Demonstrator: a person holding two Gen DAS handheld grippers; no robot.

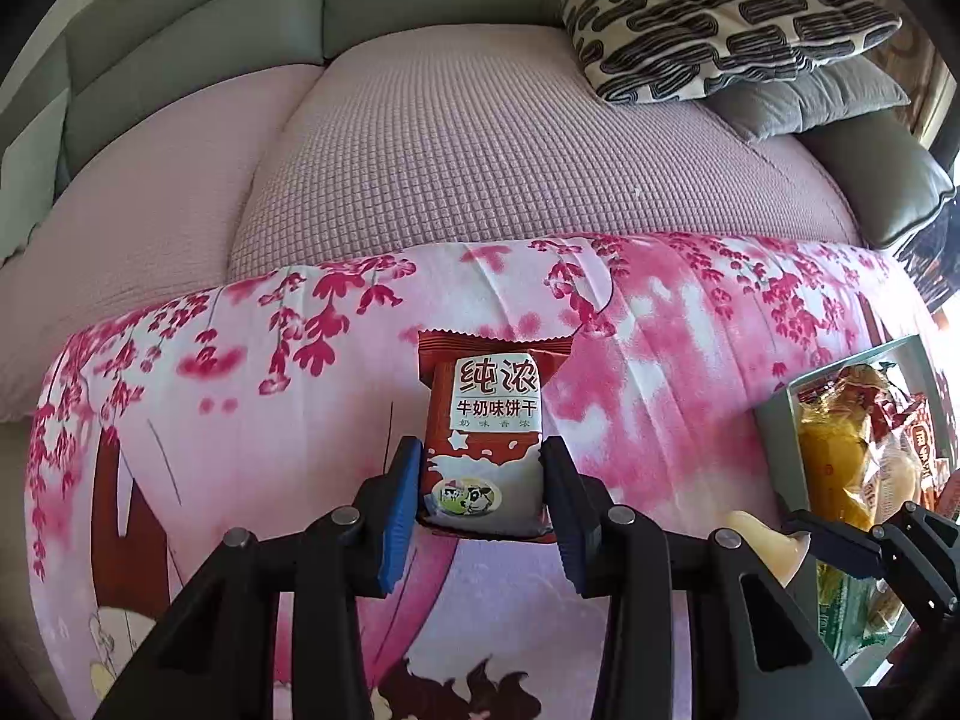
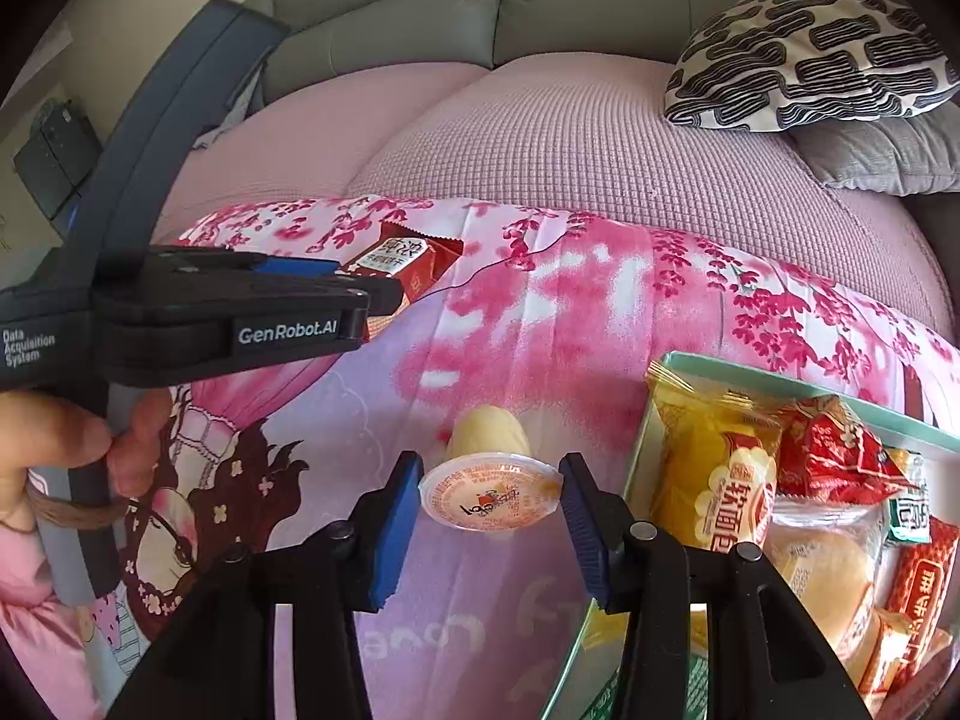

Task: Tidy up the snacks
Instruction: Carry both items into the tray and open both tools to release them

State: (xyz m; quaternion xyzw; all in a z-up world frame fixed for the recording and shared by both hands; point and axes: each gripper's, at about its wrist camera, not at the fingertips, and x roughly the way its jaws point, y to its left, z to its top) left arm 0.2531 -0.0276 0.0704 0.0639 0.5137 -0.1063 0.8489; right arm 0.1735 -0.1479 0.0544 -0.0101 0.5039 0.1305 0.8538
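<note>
Biscuit packet [image 1: 483, 450] clamped in your left gripper [image 1: 483, 483].
Your right gripper [image 2: 491, 495] brackets a jelly cup [image 2: 489, 495] (pad contact unclear); snack box [image 2: 798, 375] just right.

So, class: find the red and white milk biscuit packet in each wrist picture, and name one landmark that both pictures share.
Left wrist view: the red and white milk biscuit packet sits at lower centre, between the left gripper fingers.
Right wrist view: it appears upper left, at the tip of the other gripper.
Shared landmark: the black and white patterned cushion, upper right in both.
</note>
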